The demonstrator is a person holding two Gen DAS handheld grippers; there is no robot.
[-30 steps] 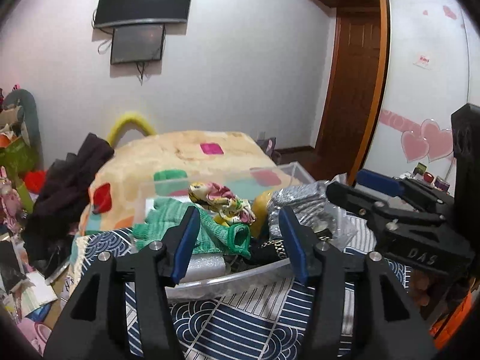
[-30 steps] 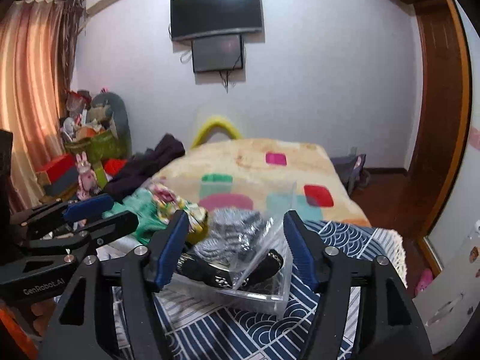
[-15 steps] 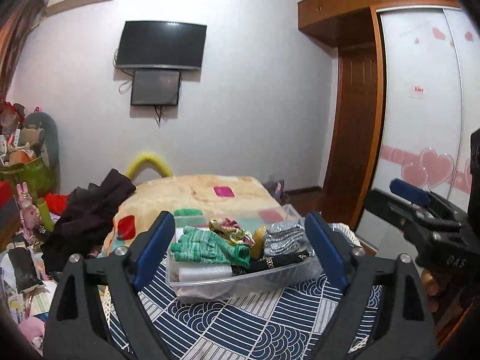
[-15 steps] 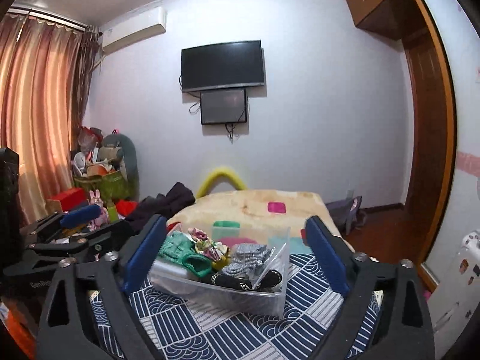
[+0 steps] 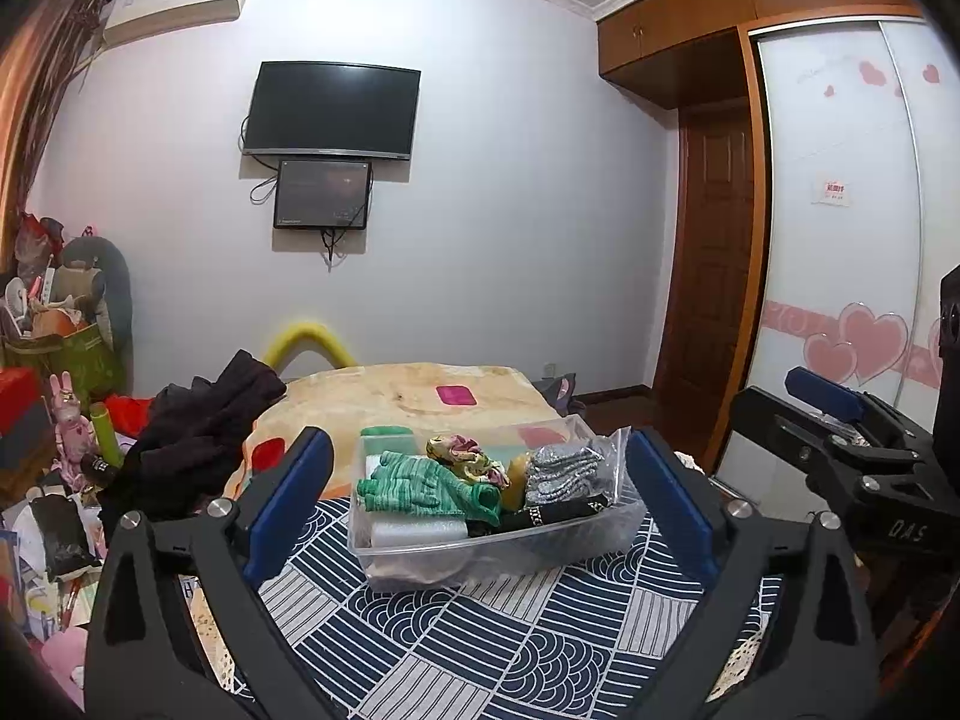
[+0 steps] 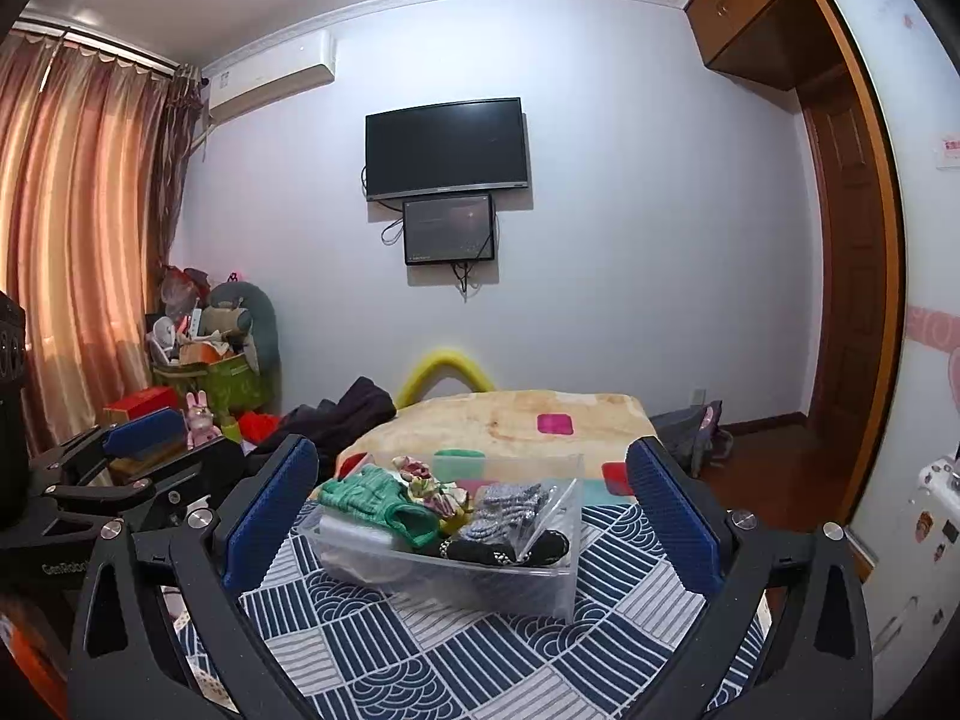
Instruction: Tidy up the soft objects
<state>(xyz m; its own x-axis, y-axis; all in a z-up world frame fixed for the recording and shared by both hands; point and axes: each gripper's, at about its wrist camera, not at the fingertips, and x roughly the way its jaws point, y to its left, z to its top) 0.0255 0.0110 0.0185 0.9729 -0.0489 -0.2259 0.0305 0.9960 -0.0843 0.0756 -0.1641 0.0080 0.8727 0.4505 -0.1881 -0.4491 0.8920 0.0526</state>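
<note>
A clear plastic bin (image 5: 492, 558) is seen standing on a surface covered with a navy and white patterned cloth (image 5: 510, 648), at the foot of a bed with a beige blanket (image 5: 390, 402); whether the covered surface is a desk cannot be told. The soft objects are held inside the bin: a green knitted glove (image 5: 420, 483) at the left, a floral fabric piece (image 5: 465, 456) behind it, a silver-grey knit in a clear bag (image 5: 561, 468) at the right, a black band with gold trim (image 5: 555, 513) at the front, and a white foam roll (image 5: 417, 534) beneath the glove. The left tongs (image 5: 480, 510) are shown spread wide apart, with the bin framed between the blue pads (image 5: 288, 504) and nothing gripped. The right tongs (image 6: 471, 516) are likewise spread wide, clear of the bin (image 6: 456, 576), with nothing between them. In the left wrist view the right tongs (image 5: 840, 414) are visible at the right edge, well apart from the bin. A dark garment (image 5: 198, 432) is draped over the left side of the bed. A television (image 6: 447, 147) is mounted on the far wall, with a smaller screen (image 6: 449, 228) beneath it.
</note>
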